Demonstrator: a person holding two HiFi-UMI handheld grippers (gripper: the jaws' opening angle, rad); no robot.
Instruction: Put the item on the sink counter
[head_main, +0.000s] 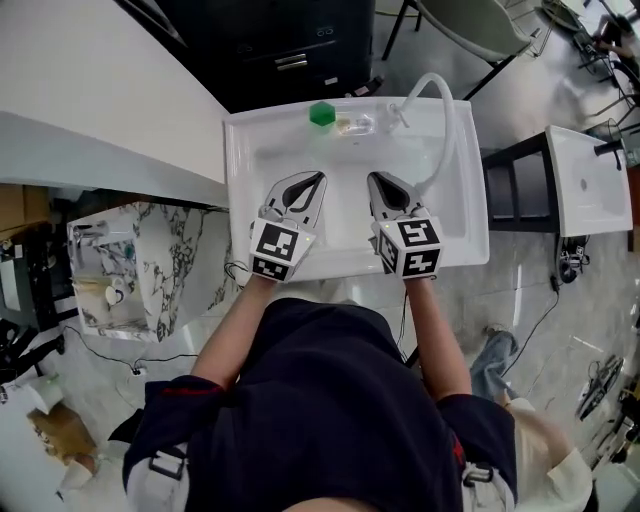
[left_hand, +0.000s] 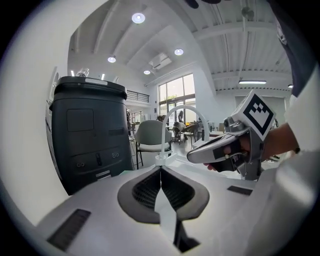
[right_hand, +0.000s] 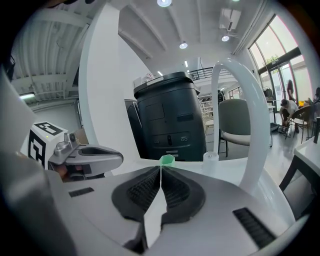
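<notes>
A small green item (head_main: 321, 114) stands on the back ledge of the white sink (head_main: 465, 215), next to a clear object (head_main: 355, 125). In the right gripper view the green item (right_hand: 167, 159) shows just past the jaw tips, beside a white-topped piece (right_hand: 210, 157). My left gripper (head_main: 319, 178) and right gripper (head_main: 373, 178) hover side by side over the basin, tips pointing at the back ledge. Both are shut with nothing between the pads. The left gripper (left_hand: 160, 169) sees the right gripper (left_hand: 225, 150) at its right. The right gripper (right_hand: 161, 167) sees the left gripper (right_hand: 85, 156) at its left.
A white curved faucet (head_main: 440, 100) arches over the sink's right back corner. A black cabinet (head_main: 290, 50) stands behind the sink, a white counter (head_main: 90, 90) to the left, a second white basin (head_main: 590, 180) to the right. A marble-patterned box (head_main: 140, 270) sits lower left.
</notes>
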